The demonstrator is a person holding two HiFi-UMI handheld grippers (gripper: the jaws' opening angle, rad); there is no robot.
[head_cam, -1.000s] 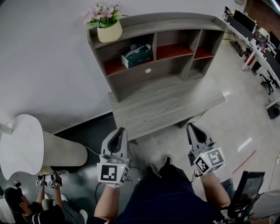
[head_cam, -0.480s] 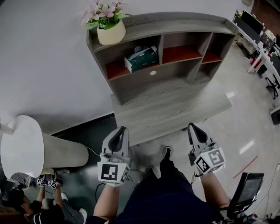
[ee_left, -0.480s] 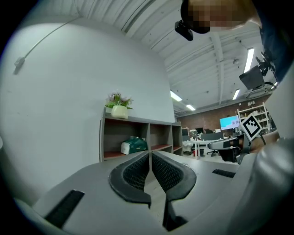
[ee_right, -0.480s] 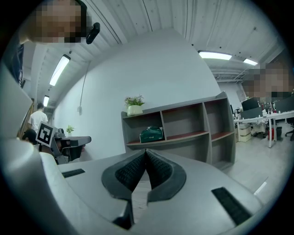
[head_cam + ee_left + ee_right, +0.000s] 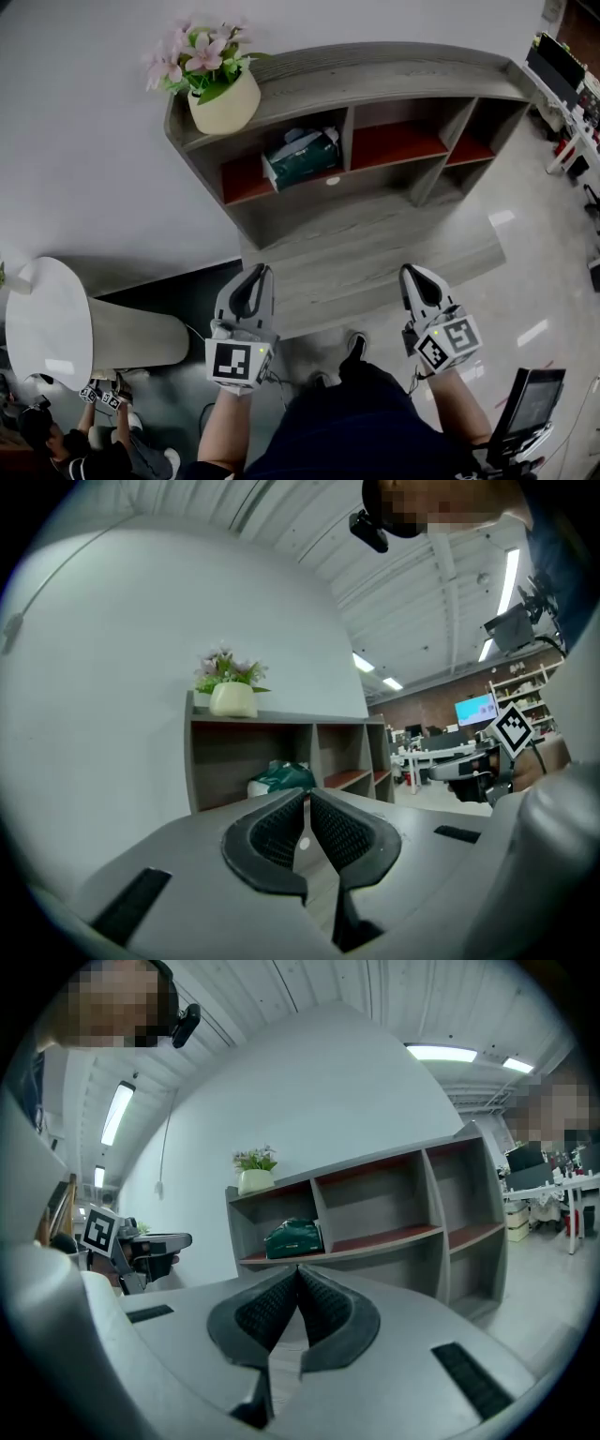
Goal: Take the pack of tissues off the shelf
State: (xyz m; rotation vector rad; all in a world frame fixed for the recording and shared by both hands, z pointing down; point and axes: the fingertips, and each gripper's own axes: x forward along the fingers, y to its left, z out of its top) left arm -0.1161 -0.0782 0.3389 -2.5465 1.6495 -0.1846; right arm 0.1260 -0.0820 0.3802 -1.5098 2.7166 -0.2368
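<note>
The grey shelf unit (image 5: 394, 67) stood at twelve o'clock from the person, well apart from both tools and beyond a low grey platform (image 5: 375, 258), so the step in hand looked like the approach, with nothing yet reached. The left gripper (image 5: 257, 274) and the right gripper (image 5: 414, 274) were both held low near the body. Each had its ribbed pads pressed together and nothing between them. To do this well, the person would probably need to choose one tool and spread its jaws before they got to the shelf. They should then go in level through the open front of the left-hand compartment, keeping under the top board. That board carried a cream flower pot (image 5: 223, 105) at about ten o'clock from the target, and a high entry might jog it. The pack of tissues (image 5: 302, 155) lay at roughly one o'clock from the left tool and eleven o'clock from the right. It sat on the red-brown floor of that left compartment, close to the divider on its right side, though whether it touched the divider could not be told. A grip across its shorter span, pulled straight back toward six o'clock, would likely clear the walls. The pack was a dark green soft wrapper, somewhat rumpled, with a paler patch on top. It sat slightly askew and would probably give under pressure, so a moderate squeeze seemed wise.
</note>
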